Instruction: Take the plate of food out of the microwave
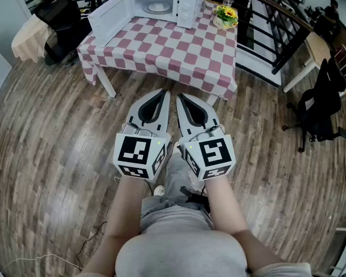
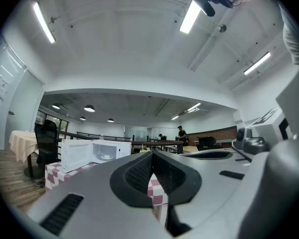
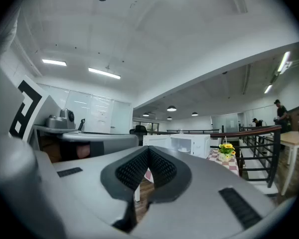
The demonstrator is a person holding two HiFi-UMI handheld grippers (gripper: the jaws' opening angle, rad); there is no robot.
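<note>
Head view: the microwave (image 1: 161, 2) stands door-wide-open on the checked table (image 1: 179, 53), with the plate (image 1: 157, 7) sitting inside its cavity. The person is well short of it. The left gripper (image 1: 163, 93) and right gripper (image 1: 181, 97) are held side by side, level, both aimed at the microwave. I'd say the job here is the approach: walk in square to the microwave, spread the jaws before entering, take the plate by its near rim and keep it flat.

Left gripper view: jaws pressed together on nothing, microwave ahead and leftward.

Right gripper view: jaws closed tip to tip, empty. The microwave lies beyond, with flowers (image 3: 225, 150) beside it.
</note>
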